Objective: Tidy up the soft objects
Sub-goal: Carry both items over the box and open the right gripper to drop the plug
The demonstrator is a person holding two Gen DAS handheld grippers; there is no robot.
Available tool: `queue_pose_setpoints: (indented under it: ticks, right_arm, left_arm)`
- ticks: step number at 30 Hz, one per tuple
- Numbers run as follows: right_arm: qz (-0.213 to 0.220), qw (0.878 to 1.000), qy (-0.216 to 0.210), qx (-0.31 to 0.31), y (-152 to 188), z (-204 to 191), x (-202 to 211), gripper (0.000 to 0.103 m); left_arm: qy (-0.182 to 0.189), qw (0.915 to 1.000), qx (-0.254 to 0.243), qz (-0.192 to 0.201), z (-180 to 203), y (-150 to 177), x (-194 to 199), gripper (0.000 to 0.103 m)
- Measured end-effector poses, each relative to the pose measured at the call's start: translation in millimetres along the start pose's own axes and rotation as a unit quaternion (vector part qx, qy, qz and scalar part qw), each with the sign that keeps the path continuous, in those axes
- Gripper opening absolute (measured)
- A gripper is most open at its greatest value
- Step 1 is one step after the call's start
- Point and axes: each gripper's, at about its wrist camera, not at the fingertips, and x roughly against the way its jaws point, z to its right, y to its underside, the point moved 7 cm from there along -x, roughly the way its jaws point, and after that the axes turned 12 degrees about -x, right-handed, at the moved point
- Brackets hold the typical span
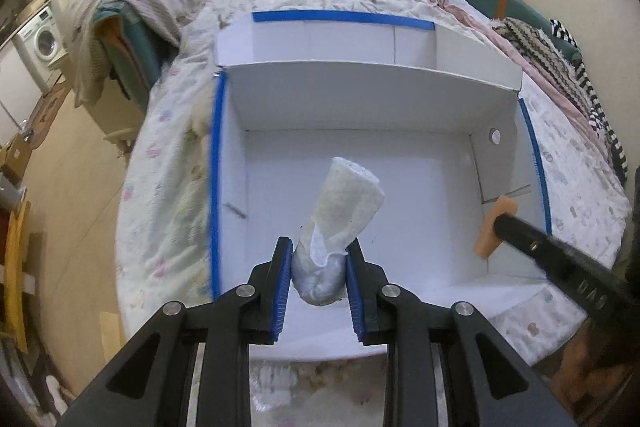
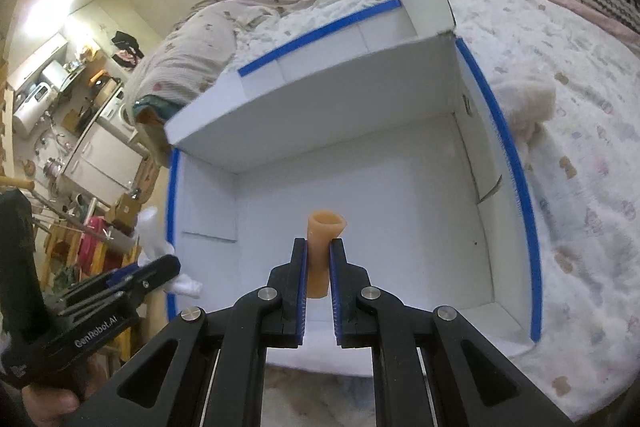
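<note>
We are working over a bed (image 1: 172, 163) covered in a pale patterned quilt, and on it sits a white box (image 1: 360, 155) with blue-taped rims, its floor bare as far as we can see and its far flap standing up behind. Our left gripper (image 1: 318, 259) hangs over the near middle of that box with its fingers (image 1: 282, 271) closed on a rolled white cloth (image 1: 340, 219), which sticks out forward and looks loosely wound, one layer already peeling at the grip. Our right gripper (image 2: 318, 259) hovers over the box too, toward its right wall, fingers narrow and pinching a small tan soft tube (image 2: 322, 247) near its lower end. Outside the right rim, on the quilt, a fluffy white soft item (image 2: 528, 107) lies apart. We judge both pieces are about to be set down in the box. The chief risk is the cloth: let go from this height, it may unroll or topple and sprawl across the floor. The tan tube, light and squeezed, could spring or cling to a pad on release and roll off. Our two grippers are also near enough that a careless lowering could knock one against the other.
</note>
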Motion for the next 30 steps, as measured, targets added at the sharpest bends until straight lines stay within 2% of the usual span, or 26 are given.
queue_pose_setpoints:
  ticks: [6, 8, 12, 25, 29, 30]
  right_arm:
    - [-0.027, 0.999, 0.021, -0.007, 9, 15, -33, 0.012]
    - [-0.037, 0.999, 0.032, -0.001, 15, 17, -42, 0.012]
    - [-0.058, 0.997, 0.043, -0.002, 23, 23, -55, 0.012]
    - [-0.098, 0.993, 0.058, 0.001, 33, 24, -80, 0.013]
    - [-0.088, 0.994, 0.07, -0.002, 30, 27, -78, 0.025]
    - [-0.084, 0.994, 0.071, 0.0, 29, 27, -76, 0.032]
  left_arm:
    - [0.005, 0.9999, -0.007, -0.007, 9, 1, -39, 0.023]
    - [-0.005, 0.9998, -0.011, -0.016, 11, 4, -52, 0.023]
    - [0.008, 0.9993, 0.004, -0.036, 14, 9, -69, 0.023]
    - [0.001, 0.9984, -0.02, -0.052, 25, 11, -83, 0.024]
    - [0.0, 0.9987, -0.017, -0.048, 24, 10, -80, 0.024]
    - [0.0, 0.9987, -0.017, -0.049, 24, 10, -81, 0.024]
